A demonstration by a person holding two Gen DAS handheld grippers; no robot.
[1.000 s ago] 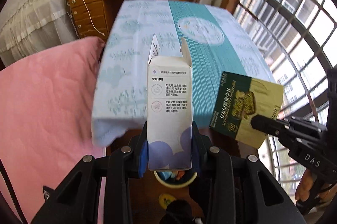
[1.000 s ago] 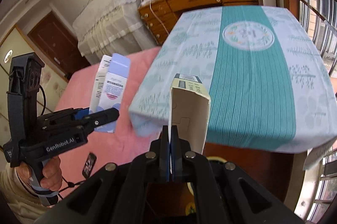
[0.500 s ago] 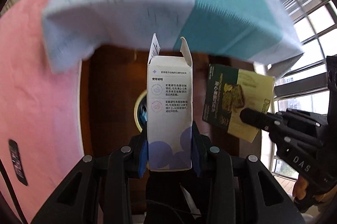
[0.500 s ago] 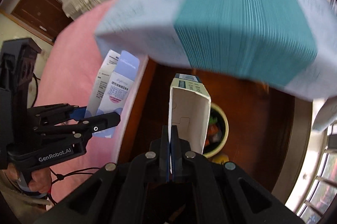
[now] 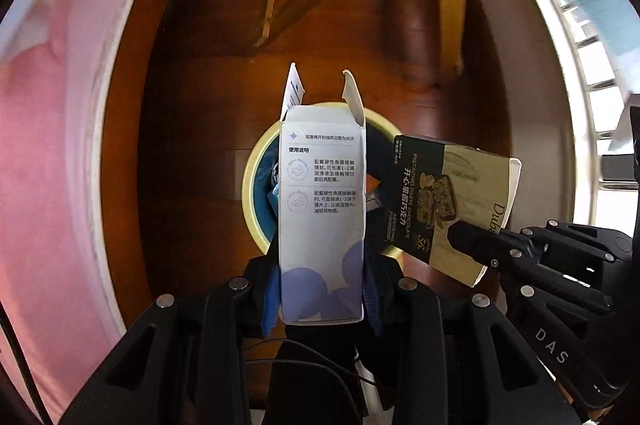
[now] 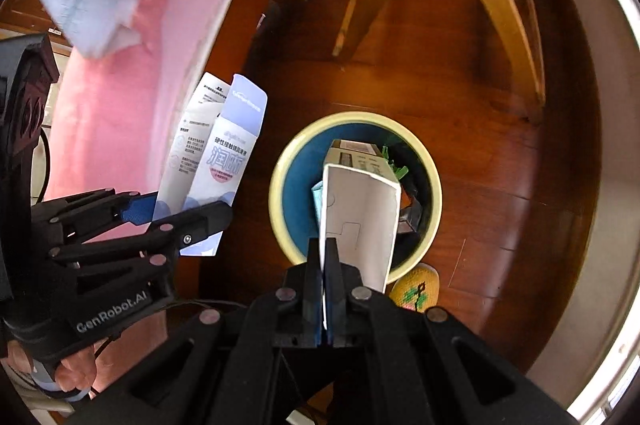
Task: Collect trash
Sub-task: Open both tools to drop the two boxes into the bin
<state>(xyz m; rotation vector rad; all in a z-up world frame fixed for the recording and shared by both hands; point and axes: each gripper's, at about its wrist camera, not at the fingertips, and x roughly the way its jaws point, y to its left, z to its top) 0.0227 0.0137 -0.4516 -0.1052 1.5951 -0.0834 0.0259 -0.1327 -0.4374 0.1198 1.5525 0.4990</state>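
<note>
The left gripper [image 5: 323, 299] has its jaws clamped on the white carton [image 5: 322, 209], held upright above the left half of the waste bin [image 6: 285, 165]. To its right, the right gripper [image 6: 324, 289] pinches the chocolate box [image 6: 360, 221] over the bin's middle. Best to release each only once centred over the bin's mouth.

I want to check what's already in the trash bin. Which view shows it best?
The right wrist view: the trash bin shows nearly its whole rim and contents. In the left wrist view the white carton covers most of it.
</note>
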